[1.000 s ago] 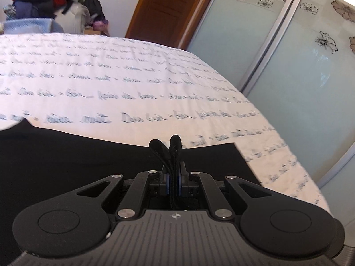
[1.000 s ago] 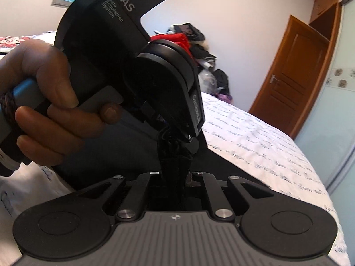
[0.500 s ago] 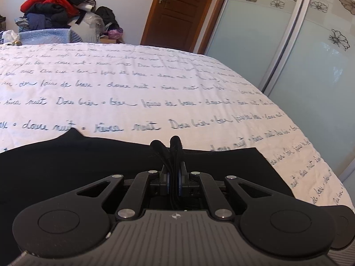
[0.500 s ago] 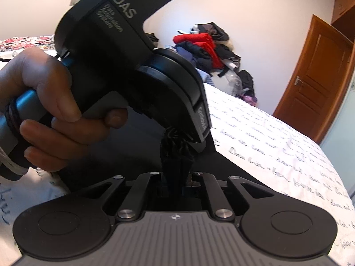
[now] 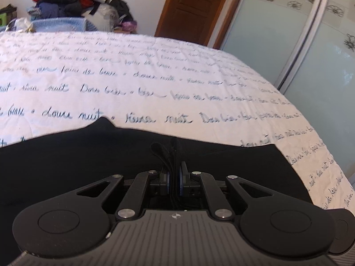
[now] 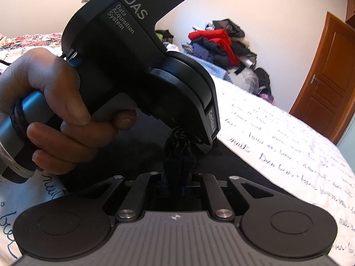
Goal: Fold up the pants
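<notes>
1. In the left wrist view the left gripper (image 5: pixel 174 161) has slid across the bed (image 5: pixel 155 84) over the past second: more of the script-printed cover now shows beyond the black pants (image 5: pixel 66 155), and a peak of cloth has come into sight at the left of the frame.
2. Its jaws have just been opening a crack. A pinched ridge of black cloth still stands between them, but a slim gap shows beside it, so the hold looks to be loosening.
3. In the right wrist view the right gripper (image 6: pixel 177 161) stays clamped narrow on a bunched tuft of the pants, as it was a second ago.
4. My reading: a fold has been carried over and laid flat, and the left side is starting to let go while the right still pins its corner.
5. The pants lie spread across the lower part of the left wrist frame, flat on the bed, their far edge running left to right.
6. Count: one pair of pants, two grippers, one hand (image 6: pixel 44 110) in sight, one clothes pile (image 5: pixel 73 2) at upper left, one wooden door (image 5: pixel 193 6).
</notes>
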`<move>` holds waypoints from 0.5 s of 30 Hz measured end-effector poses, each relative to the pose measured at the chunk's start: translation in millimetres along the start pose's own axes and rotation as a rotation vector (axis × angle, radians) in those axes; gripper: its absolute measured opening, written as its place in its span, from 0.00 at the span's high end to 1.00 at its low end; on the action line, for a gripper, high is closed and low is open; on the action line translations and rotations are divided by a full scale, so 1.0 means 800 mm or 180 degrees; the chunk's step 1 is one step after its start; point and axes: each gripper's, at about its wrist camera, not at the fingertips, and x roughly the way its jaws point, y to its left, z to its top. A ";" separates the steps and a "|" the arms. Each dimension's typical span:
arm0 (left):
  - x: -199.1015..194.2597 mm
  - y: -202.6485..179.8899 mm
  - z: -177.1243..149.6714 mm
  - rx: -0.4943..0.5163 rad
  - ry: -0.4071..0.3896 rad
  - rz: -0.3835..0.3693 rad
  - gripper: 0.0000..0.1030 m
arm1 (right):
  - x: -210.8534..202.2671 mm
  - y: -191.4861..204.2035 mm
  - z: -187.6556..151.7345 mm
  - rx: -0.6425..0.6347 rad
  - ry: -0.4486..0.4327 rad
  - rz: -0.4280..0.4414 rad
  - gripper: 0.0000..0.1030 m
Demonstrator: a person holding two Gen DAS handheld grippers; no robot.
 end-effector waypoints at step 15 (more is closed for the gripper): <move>-0.008 0.022 -0.002 -0.0162 -0.0055 0.0267 0.72 | -0.039 -0.022 -0.022 0.0058 -0.0123 0.0195 0.39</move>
